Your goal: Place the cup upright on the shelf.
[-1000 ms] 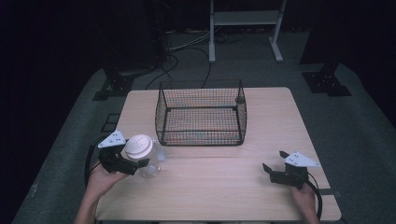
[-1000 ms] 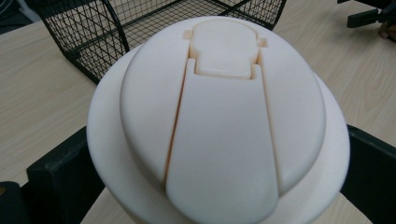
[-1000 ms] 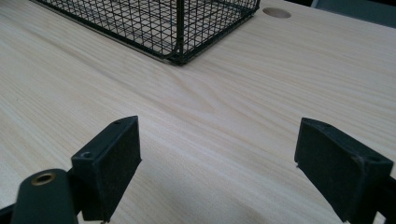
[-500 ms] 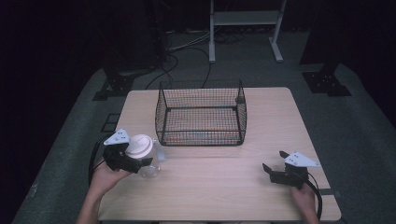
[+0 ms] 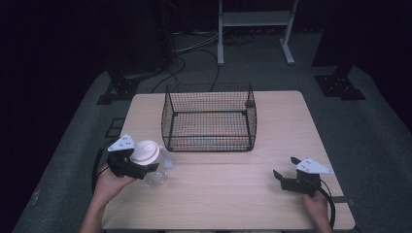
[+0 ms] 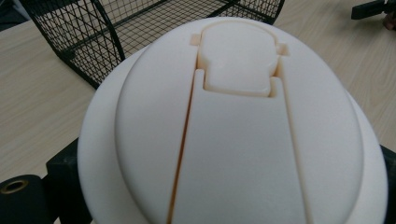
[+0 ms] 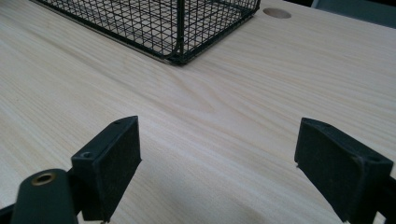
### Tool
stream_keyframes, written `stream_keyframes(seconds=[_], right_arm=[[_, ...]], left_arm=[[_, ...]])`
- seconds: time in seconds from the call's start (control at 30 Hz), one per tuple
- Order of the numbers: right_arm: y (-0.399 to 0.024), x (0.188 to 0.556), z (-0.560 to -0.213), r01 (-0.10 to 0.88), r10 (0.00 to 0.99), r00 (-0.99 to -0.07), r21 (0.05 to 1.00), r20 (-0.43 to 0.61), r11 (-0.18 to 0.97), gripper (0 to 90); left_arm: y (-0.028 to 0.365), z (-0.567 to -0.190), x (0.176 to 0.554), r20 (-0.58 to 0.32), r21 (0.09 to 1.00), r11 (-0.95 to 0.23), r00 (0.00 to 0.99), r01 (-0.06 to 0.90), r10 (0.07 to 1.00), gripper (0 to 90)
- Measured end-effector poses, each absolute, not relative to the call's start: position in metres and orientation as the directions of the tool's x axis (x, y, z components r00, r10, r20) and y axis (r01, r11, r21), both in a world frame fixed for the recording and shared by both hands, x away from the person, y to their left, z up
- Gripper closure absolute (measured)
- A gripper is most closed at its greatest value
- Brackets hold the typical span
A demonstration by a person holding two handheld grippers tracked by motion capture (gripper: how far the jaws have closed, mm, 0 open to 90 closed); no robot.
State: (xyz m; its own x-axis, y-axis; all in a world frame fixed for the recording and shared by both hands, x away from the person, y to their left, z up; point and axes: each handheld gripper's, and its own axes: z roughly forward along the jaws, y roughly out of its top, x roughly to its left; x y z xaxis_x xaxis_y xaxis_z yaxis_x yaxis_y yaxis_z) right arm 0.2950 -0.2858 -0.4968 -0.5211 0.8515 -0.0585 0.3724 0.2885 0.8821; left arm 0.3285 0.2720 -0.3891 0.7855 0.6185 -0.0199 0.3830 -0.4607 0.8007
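Pale wood-grain table (image 5: 233, 194) carries a black wire-mesh basket (image 5: 210, 119), rectangular and open-topped, standing at its far centre. Nothing can be made out inside the basket.

At the near left of the table, the left gripper (image 5: 145, 167) is closed on a clear jar with a round white plastic lid (image 5: 145, 153). The jar's transparent body (image 5: 158, 175) shows below and to the right of the lid. It sits just left of the basket's near-left corner, apart from it. From the left gripper view the lid (image 6: 233, 126) lies between the two black jaws, its hinged flap and thumb tab facing the camera. Whether the jar rests on the table or is lifted cannot be told.

At the near right, the right gripper (image 5: 283, 170) holds its jaws wide apart with nothing between them, low over bare tabletop and well apart from the basket. The right gripper view confirms both pads (image 7: 112, 163) spread with only wood between them.
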Motion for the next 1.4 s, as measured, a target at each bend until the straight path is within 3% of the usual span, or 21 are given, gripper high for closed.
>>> stream_keyframes(seconds=[0.57,1.1,1.4], right_arm=[[-0.286,0.295,-0.497,0.372,0.851,-0.522,0.882,-0.059,0.289,13.5],[-0.286,0.295,-0.497,0.37,0.85,-0.524,0.884,-0.056,0.286,13.5],[-0.287,0.296,-0.497,0.365,0.85,-0.525,0.888,-0.053,0.281,13.5]], left_arm=[[0.252,-0.363,0.324,0.011,0.815,-0.481,0.82,0.324,0.573,5.1],[0.195,-0.325,0.34,-0.008,0.83,-0.502,0.905,0.243,0.426,5.1],[0.152,-0.295,0.354,0.024,0.821,-0.542,0.937,0.18,0.347,5.1]])
